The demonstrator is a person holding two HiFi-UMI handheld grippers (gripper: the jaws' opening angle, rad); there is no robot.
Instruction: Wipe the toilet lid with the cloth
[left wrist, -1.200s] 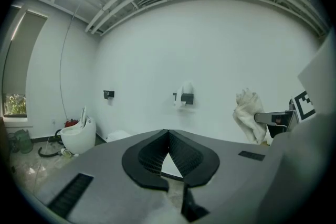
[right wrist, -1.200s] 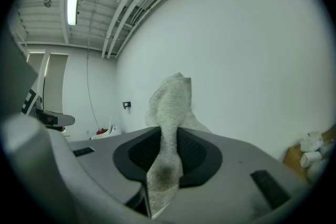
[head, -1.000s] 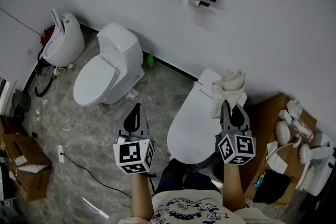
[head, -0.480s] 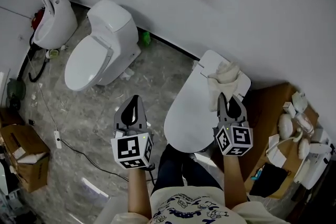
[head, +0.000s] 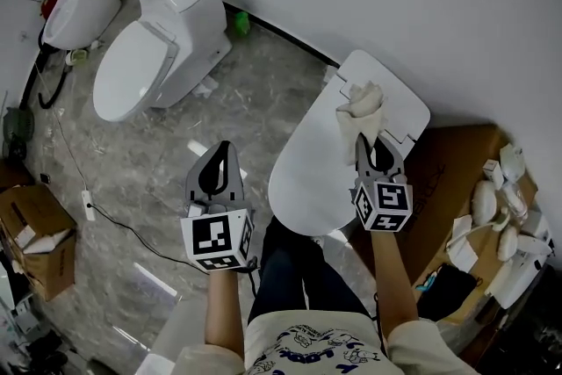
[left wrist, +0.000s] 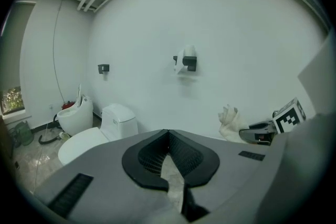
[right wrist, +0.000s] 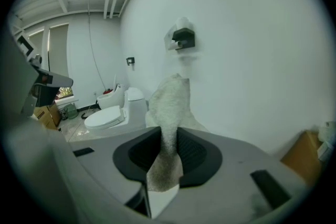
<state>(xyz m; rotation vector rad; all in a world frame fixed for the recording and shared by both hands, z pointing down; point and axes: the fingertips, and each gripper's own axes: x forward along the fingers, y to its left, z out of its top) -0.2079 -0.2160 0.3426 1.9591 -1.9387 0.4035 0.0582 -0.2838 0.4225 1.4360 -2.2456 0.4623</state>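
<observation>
The cloth (head: 358,104) is pale and soft-looking, bunched into a crumpled wad with folds flaring out at its far end. It narrows into a twisted strip where it is gripped. In the head view it sits right of centre in the upper half of the frame, over the far end of the white toilet lid (head: 307,180), close to the wall. The lid is a smooth, glossy oval that runs from that end down towards the person's knees.

The right gripper (head: 370,147) is directly below the cloth in the frame. Its jaws are closed on the narrow tail, which runs up between the ribbed pads in the right gripper view, while the wad stands out past the tips.

The left gripper (head: 225,155) is left of centre, over the grey marbled floor just beside the lid's left edge and well apart from the cloth. Its jaws are pressed together at the tips with nothing between them.

A second toilet (head: 149,57) stands at the upper left.
</observation>
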